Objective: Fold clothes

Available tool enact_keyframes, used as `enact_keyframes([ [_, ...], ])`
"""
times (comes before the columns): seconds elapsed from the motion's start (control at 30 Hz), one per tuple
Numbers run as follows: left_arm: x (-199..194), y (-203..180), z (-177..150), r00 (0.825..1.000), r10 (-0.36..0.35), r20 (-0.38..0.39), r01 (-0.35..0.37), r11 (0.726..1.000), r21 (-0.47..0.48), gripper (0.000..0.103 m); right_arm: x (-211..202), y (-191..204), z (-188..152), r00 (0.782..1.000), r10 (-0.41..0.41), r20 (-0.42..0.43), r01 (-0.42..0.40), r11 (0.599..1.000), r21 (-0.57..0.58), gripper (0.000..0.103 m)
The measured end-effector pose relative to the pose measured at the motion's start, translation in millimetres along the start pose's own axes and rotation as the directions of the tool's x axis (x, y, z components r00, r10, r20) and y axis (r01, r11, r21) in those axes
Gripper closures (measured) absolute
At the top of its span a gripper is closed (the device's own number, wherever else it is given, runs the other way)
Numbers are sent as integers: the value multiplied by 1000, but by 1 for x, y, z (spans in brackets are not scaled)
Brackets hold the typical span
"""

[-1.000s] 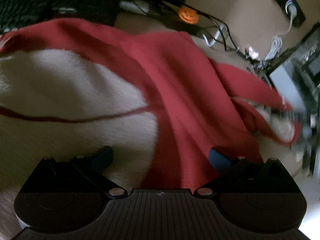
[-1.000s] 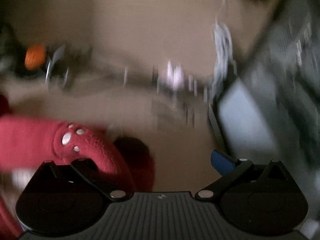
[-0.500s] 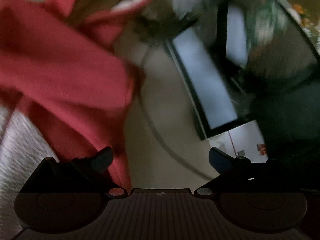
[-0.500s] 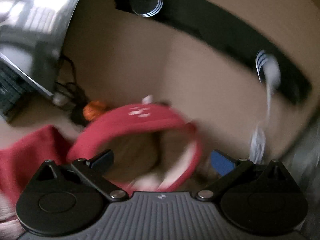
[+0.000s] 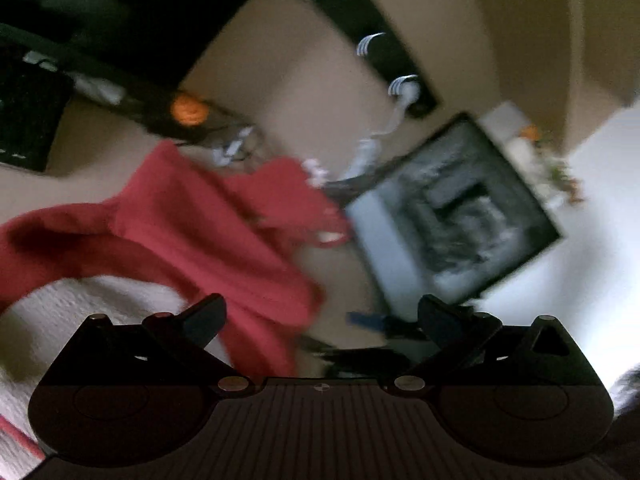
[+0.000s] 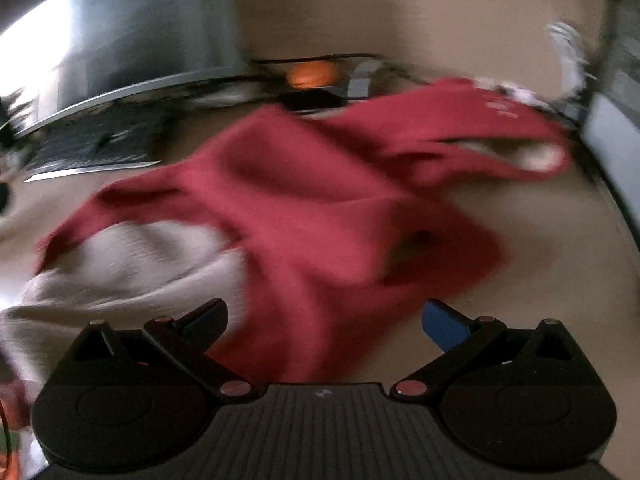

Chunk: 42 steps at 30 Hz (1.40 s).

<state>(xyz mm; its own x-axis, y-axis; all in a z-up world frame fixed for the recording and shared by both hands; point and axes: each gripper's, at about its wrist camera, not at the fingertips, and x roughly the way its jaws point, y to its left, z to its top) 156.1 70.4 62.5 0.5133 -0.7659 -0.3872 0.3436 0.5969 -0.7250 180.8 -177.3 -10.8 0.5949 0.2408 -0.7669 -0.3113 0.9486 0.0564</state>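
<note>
A red and cream garment (image 5: pixel 208 232) lies crumpled on the beige desk, filling the left of the blurred left wrist view. My left gripper (image 5: pixel 322 316) is open above its right edge, nothing between the fingers. In the right wrist view the same red garment (image 6: pixel 320 216) spreads across the middle, its cream part (image 6: pixel 132 264) at the left and a sleeve (image 6: pixel 500 132) reaching to the far right. My right gripper (image 6: pixel 324 320) hovers open over the near red edge, holding nothing.
A black keyboard (image 5: pixel 24 120) and an orange pumpkin figure (image 5: pixel 188 110) sit at the desk's back. A dark computer case (image 5: pixel 460 216) stands at the right with white cables (image 5: pixel 376 140) beside it. A monitor (image 6: pixel 100 32) rises at the back left.
Both cameras swung fast. The right gripper, earlier beside the sleeve cuff, has pulled back and now faces the whole garment. The left view turned from the computer case back toward the garment.
</note>
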Motion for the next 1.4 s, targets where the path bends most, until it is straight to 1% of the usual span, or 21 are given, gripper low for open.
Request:
enact_keyframes([
  [0.03, -6, -5, -8, 1000, -10, -14, 10, 1000, 19, 0, 3, 17, -4, 1000, 2, -3, -2, 999, -42, 0],
  [0.13, -6, -12, -34, 991, 5, -132, 10, 994, 112, 0, 12, 68, -15, 1000, 8, -12, -10, 986, -169, 0],
  [0.17, -6, -17, -44, 985, 15, -172, 12, 988, 152, 0, 18, 75, -19, 1000, -18, -26, 13, 981, -195, 0],
  [0.27, -17, -29, -74, 963, 41, -267, 30, 966, 256, 0, 24, 67, -24, 998, -40, -49, 31, 986, -166, 0],
  [0.33, -28, -31, -87, 956, 74, -283, 19, 951, 310, 0, 21, 59, -27, 996, -71, -56, 59, 978, -198, 0],
  [0.4, -35, -28, -89, 957, 115, -265, -23, 945, 328, 0, 17, 51, -31, 993, -102, -62, 85, 969, -231, 0],
  [0.53, -29, -11, -79, 957, 224, -186, -160, 939, 305, 0, 1, 30, -41, 976, -206, -66, 181, 944, -277, 0],
  [0.6, -17, -7, -72, 947, 285, -147, -223, 915, 336, 0, -6, 11, -47, 954, -296, -52, 268, 915, -301, 0],
  [0.67, -1, -8, -67, 943, 309, -127, -244, 897, 369, 0, -16, -13, -53, 915, -400, -55, 369, 882, -294, 0],
  [0.77, 38, -9, -67, 943, 290, -165, -217, 909, 357, 0, -29, -41, -52, 860, -507, -66, 477, 842, -251, 0],
  [0.8, 52, -8, -67, 943, 280, -182, -205, 916, 346, 0, -35, -48, -50, 855, -515, -62, 491, 843, -221, 0],
  [0.9, 94, -11, -76, 942, 248, -225, -163, 926, 340, 0, -54, -67, -37, 878, -477, -33, 475, 879, -48, 0],
  [1.0, 123, -14, -86, 942, 199, -270, -103, 938, 330, 0, -65, -89, -18, 895, -446, 2, 444, 890, 100, 0],
  [1.03, 131, -14, -88, 939, 207, -276, -106, 935, 340, 0, -66, -99, -10, 895, -446, 12, 441, 888, 131, 0],
  [1.1, 149, -14, -91, 931, 231, -282, -119, 924, 364, 0, -59, -110, 3, 890, -456, 15, 451, 883, 131, 0],
  [1.17, 156, -10, -92, 922, 282, -265, -167, 908, 384, 0, -37, -113, 18, 885, -465, 2, 465, 884, 55, 0],
  [1.2, 156, -9, -90, 925, 280, -257, -172, 911, 375, 0, -27, -113, 22, 879, -476, -9, 476, 879, 8, 0],
  [1.3, 147, -21, -82, 925, 347, -153, -258, 872, 416, 0, -3, -113, 28, 874, -486, -18, 483, 870, -97, 0],
  [1.33, 147, -28, -81, 910, 405, -87, -317, 817, 482, 0, 0, -114, 29, 886, -463, -17, 460, 883, -93, 0],
  [1.37, 147, -37, -80, 888, 460, -12, -379, 745, 549, 0, 3, -116, 30, 899, -438, -16, 435, 896, -87, 0],
  [1.4, 151, -43, -81, 856, 515, 52, -434, 659, 614, 0, 5, -117, 30, 911, -411, -19, 409, 909, -78, 0],
])
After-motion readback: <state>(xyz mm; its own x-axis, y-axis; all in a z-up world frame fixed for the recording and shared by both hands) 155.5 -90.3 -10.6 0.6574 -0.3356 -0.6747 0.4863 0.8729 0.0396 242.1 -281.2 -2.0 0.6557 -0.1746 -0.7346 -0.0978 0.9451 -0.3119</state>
